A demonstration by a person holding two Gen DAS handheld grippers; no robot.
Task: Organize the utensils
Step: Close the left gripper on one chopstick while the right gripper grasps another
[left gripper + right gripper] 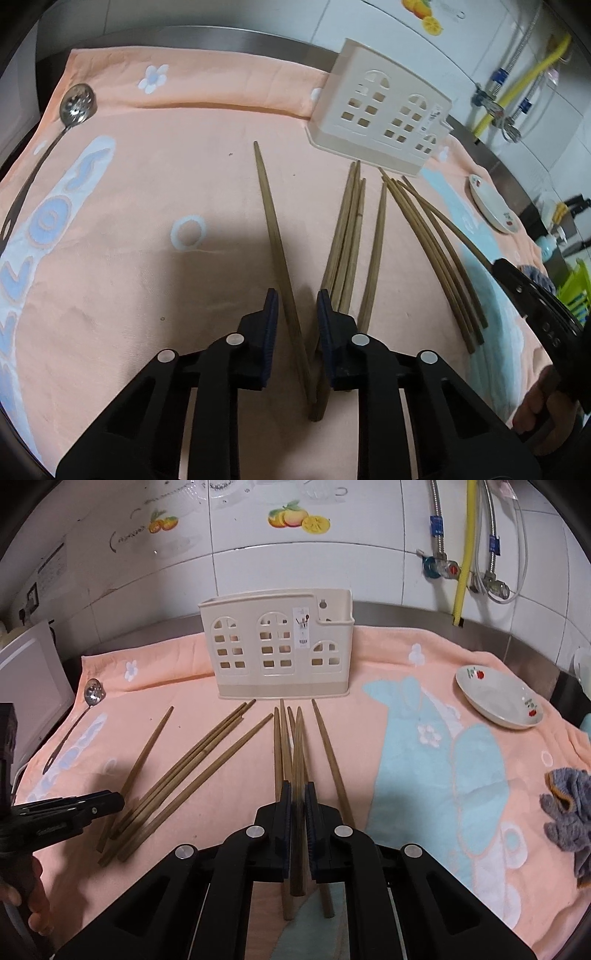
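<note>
Right gripper (297,801) pinches one chopstick (297,760), left gripper (295,314) stands narrow around another (280,251), unclamped; either could pivot and miss the caddy (277,646)

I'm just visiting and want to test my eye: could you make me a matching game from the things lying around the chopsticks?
Sides as the right wrist view shows them.
Things:
1. slotted spoon
2. utensil holder
3. dish
4. cloth

Descriptions:
A. cream, standing upright at the back
B. silvery, lying flat at the far left
C. grey, crumpled at the right edge
D. white with small red marks, at the back right

Pairs: 1-B, 2-A, 3-D, 4-C
</note>
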